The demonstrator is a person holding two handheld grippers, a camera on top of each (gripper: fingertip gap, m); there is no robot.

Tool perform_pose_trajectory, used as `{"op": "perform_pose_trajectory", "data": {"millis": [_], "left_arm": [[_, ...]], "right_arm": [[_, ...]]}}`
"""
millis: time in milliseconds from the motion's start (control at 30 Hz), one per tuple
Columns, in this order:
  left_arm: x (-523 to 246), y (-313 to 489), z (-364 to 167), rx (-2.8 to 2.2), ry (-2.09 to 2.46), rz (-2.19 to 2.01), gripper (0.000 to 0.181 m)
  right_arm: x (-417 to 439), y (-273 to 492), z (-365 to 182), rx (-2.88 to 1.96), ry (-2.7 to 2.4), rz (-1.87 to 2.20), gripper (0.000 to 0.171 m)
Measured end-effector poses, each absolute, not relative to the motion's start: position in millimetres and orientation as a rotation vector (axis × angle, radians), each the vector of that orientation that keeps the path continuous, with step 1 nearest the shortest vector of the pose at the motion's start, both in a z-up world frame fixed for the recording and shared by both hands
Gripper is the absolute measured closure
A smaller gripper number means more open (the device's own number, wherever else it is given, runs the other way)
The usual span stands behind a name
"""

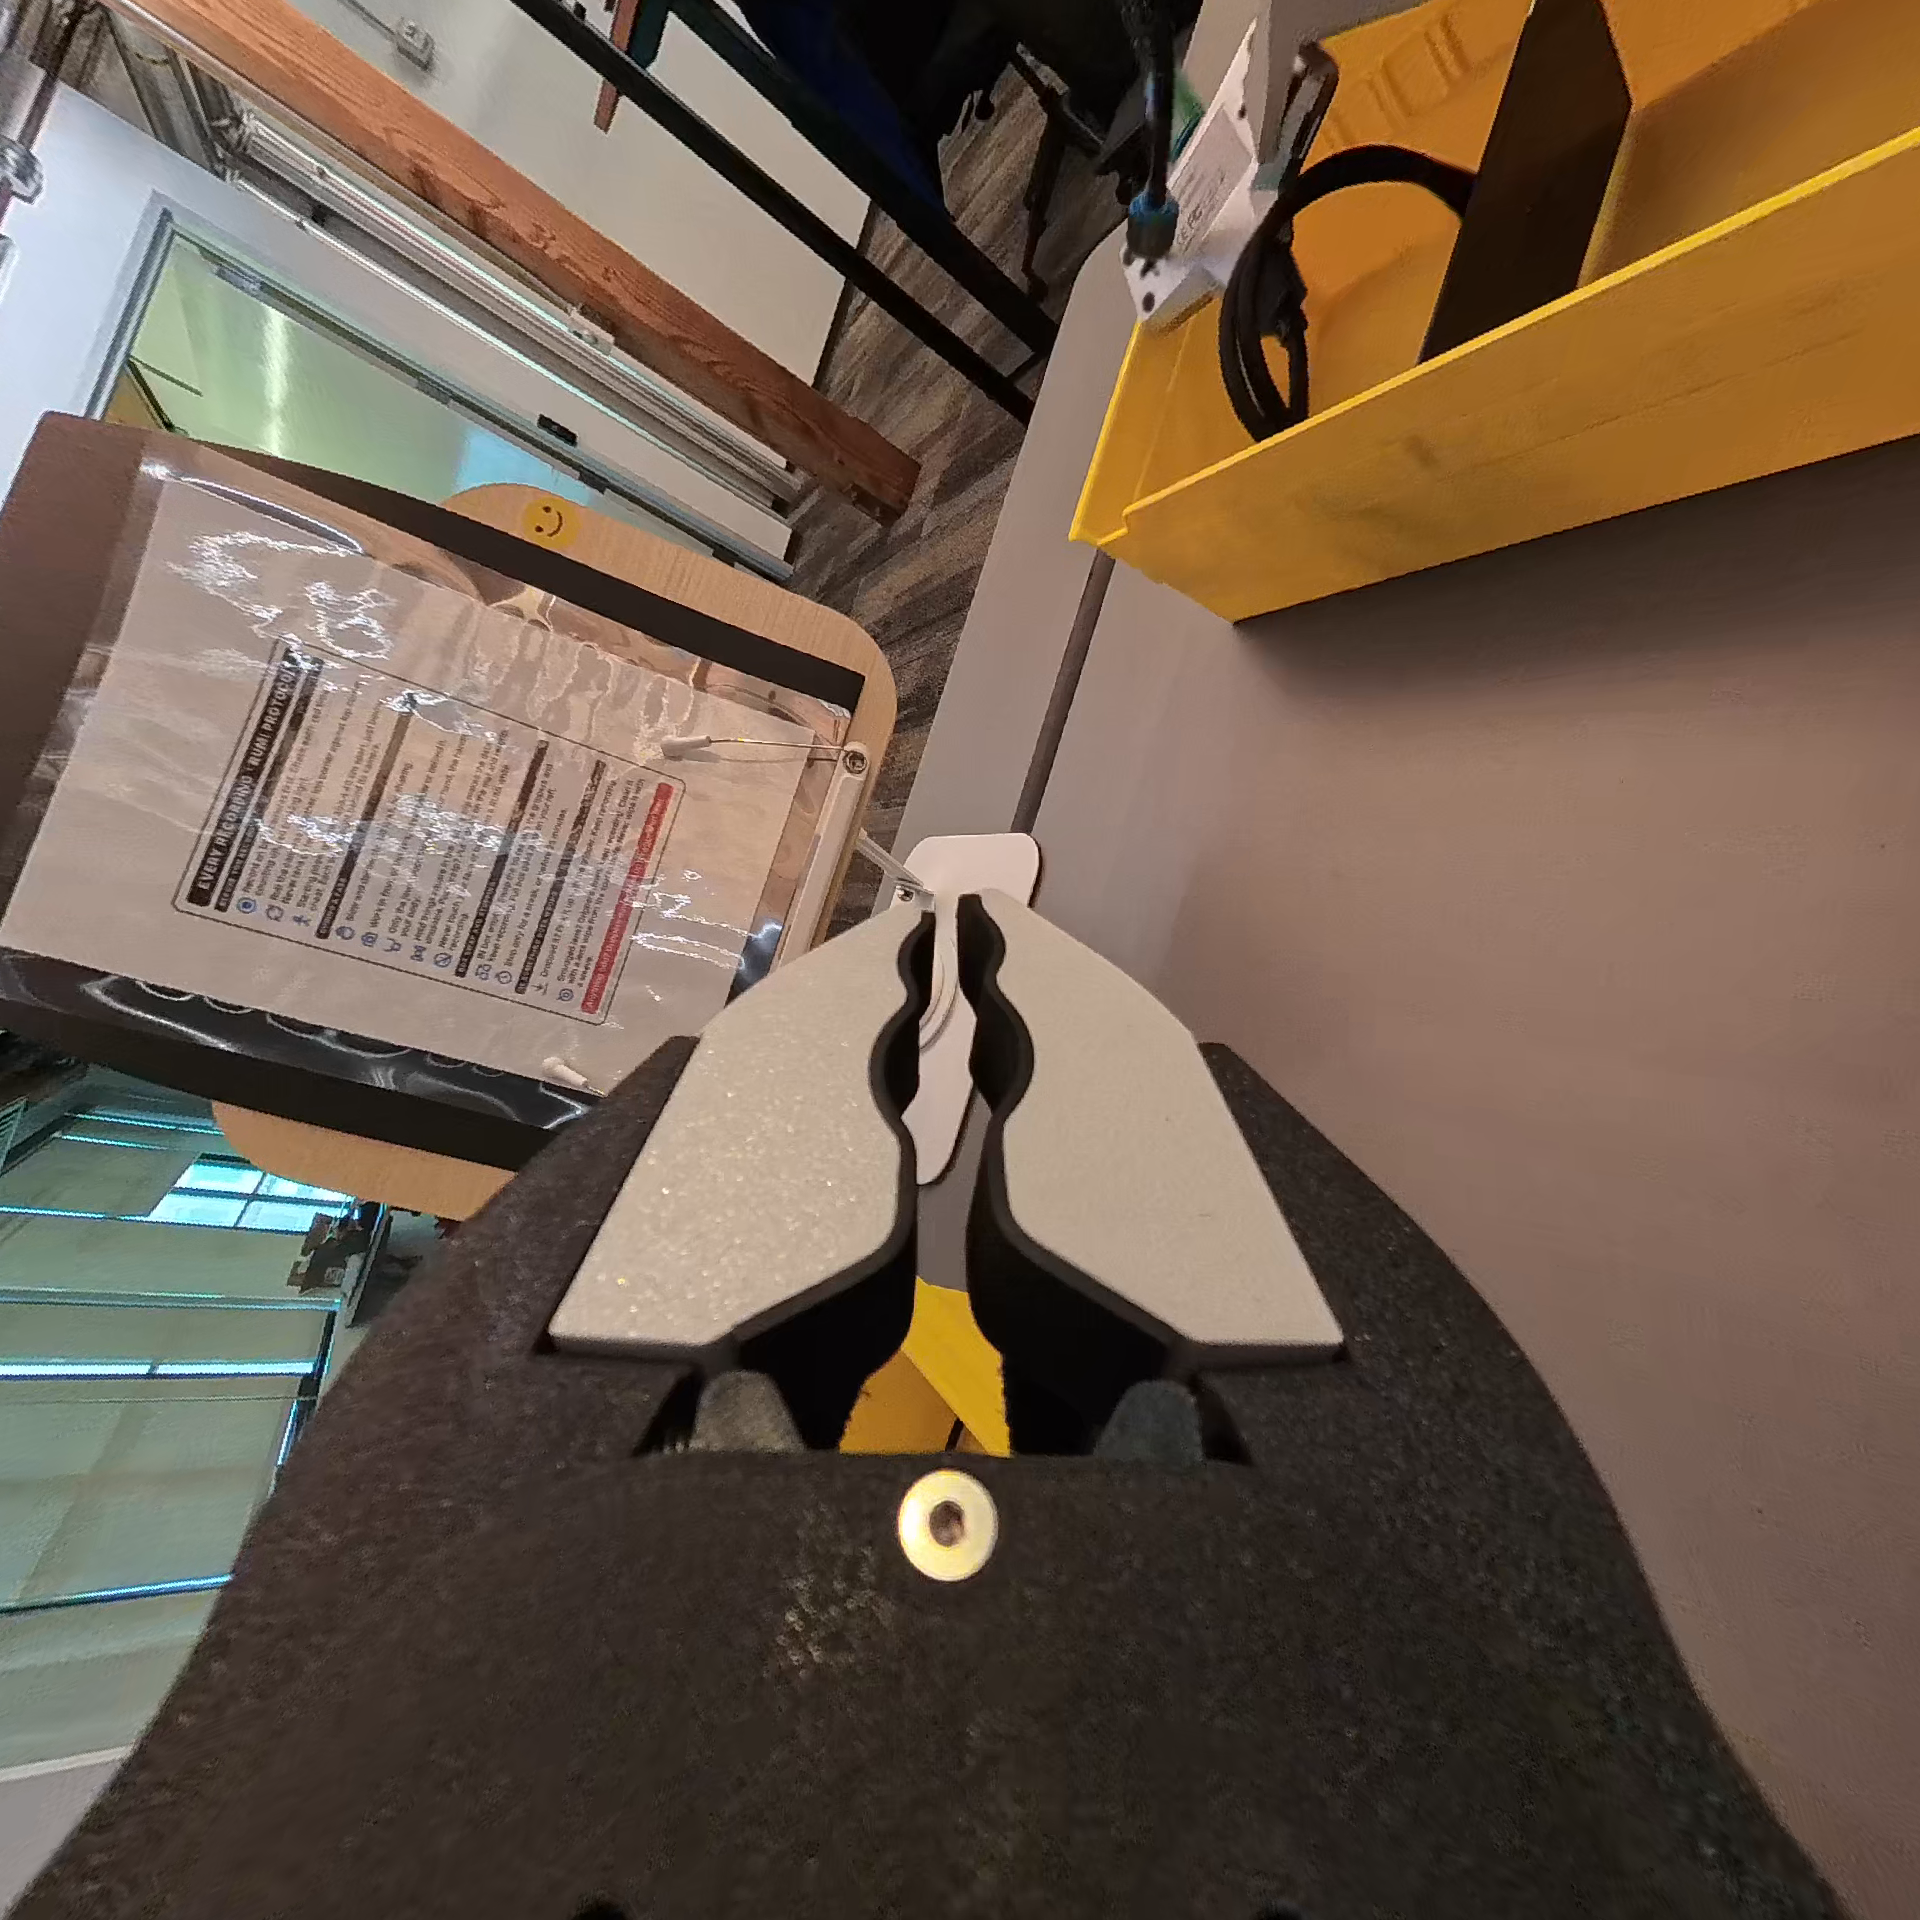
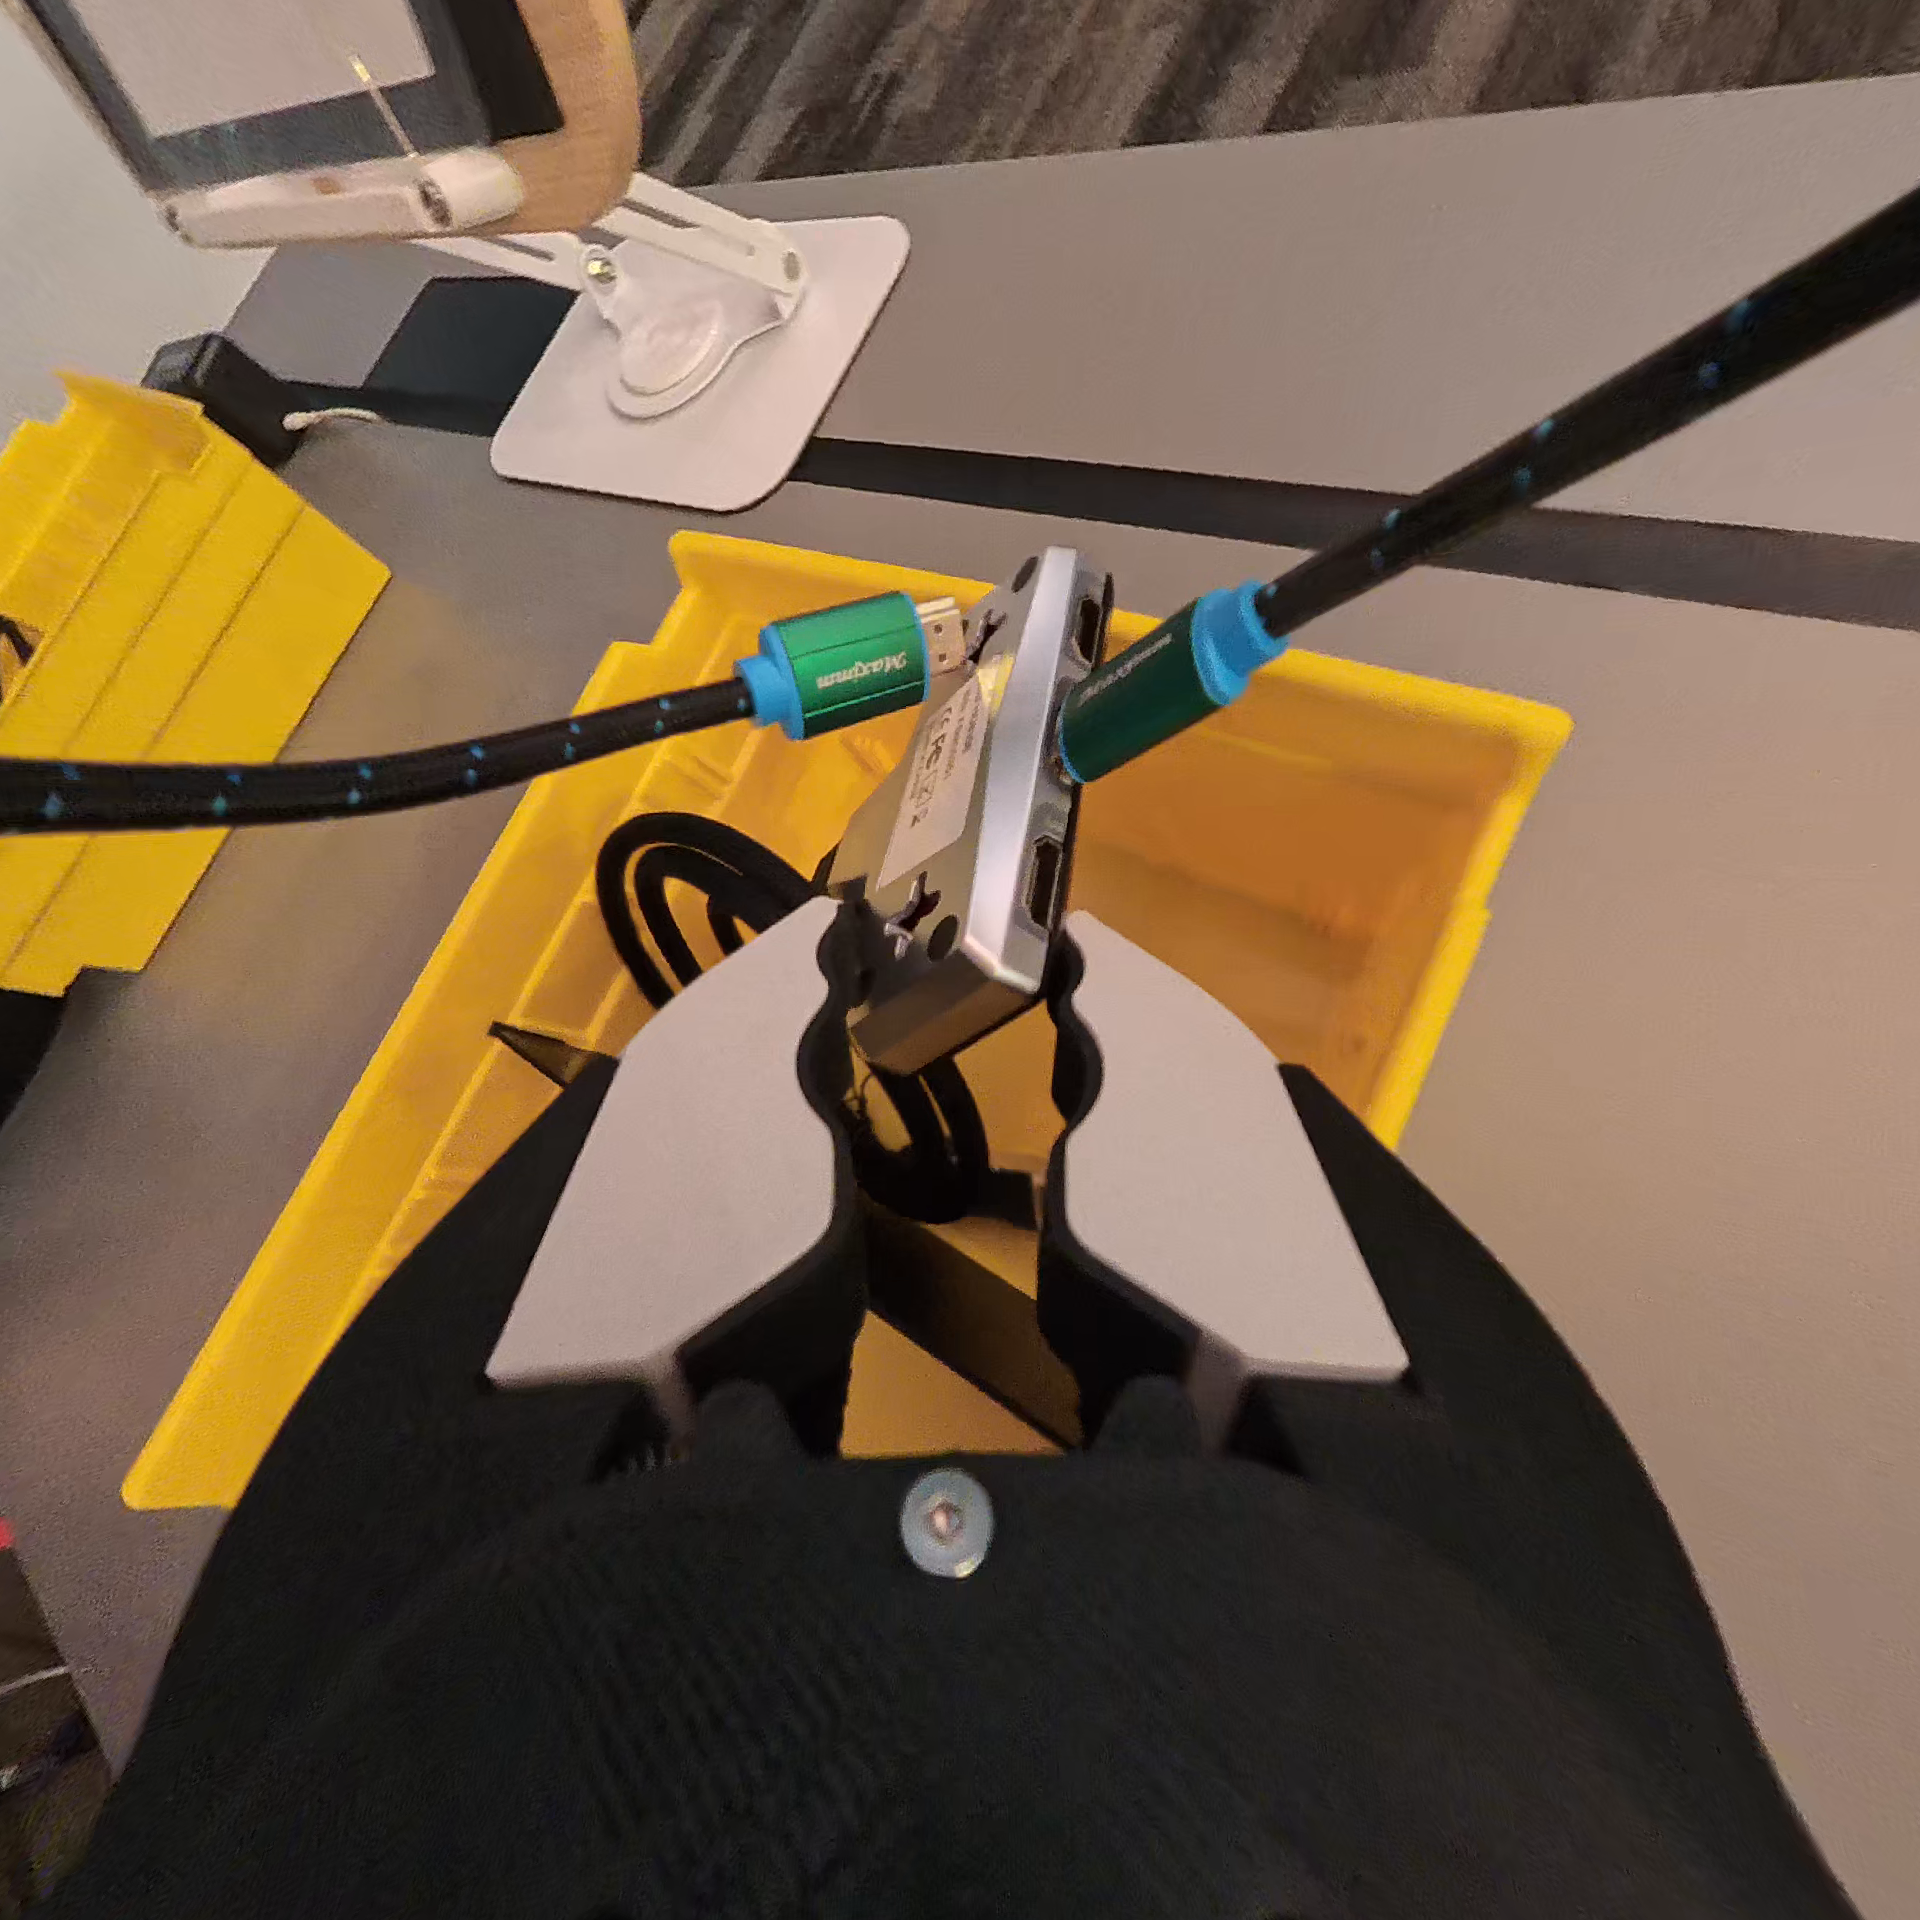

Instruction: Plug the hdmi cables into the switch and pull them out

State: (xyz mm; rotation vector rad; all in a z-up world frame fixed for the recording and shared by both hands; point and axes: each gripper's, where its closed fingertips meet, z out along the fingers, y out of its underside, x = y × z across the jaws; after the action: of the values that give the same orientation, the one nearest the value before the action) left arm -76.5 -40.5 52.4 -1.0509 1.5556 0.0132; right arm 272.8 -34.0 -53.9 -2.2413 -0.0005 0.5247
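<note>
Silver metal: the HDMI switch (image 2: 971, 831) is held in the air over a yellow plastic bin (image 2: 1434, 727), its lower end clamped between the fingers of the right gripper (image 2: 951, 977). One green-and-blue HDMI plug (image 2: 1148, 691) sits in a port on the switch's side face, its braided black cable (image 2: 1621, 384) running up to the right. A second green plug (image 2: 852, 665) hangs at the switch's far corner with its metal tip bare, so it is not seated; whether it touches the casing is unclear. Two other ports on the side face look empty. A coiled black cable (image 2: 675, 883) lies in the bin below.

The left gripper (image 1: 945, 914) points away over the grey table (image 1: 1507, 1039), its fingers nearly together and holding nothing.

By my reading the task is midway: one cable in, one out, with more plugging or pulling left.
</note>
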Motion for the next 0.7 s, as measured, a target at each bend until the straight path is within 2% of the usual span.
{"op": "perform_pose_trajectory", "data": {"millis": [33, 233, 333, 500, 700], "left_arm": [[-76, -41, 52, -1.050, 1.556, 0.012, 0.177], [-67, -40, 49, -1.042, 1.554, 0.011, 0.175], [-41, -54, 52, -1.040, 1.509, -0.138, 0.169], [35, -88, 59, -0.963, 1.398, -0.474, 0.157], [150, -77, 61, -1.057, 1.351, -0.645, 0.143]], "right_arm": [[269, -33, -55, -2.246, -0.014, 0.532, 0.135], [257, -27, -58, -2.260, -0.078, 0.511, 0.135], [256, -27, -57, -2.255, -0.093, 0.507, 0.135], [257, -26, -57, -2.255, -0.103, 0.488, 0.135], [256, -25, -56, -2.252, -0.120, 0.473, 0.135]]}}
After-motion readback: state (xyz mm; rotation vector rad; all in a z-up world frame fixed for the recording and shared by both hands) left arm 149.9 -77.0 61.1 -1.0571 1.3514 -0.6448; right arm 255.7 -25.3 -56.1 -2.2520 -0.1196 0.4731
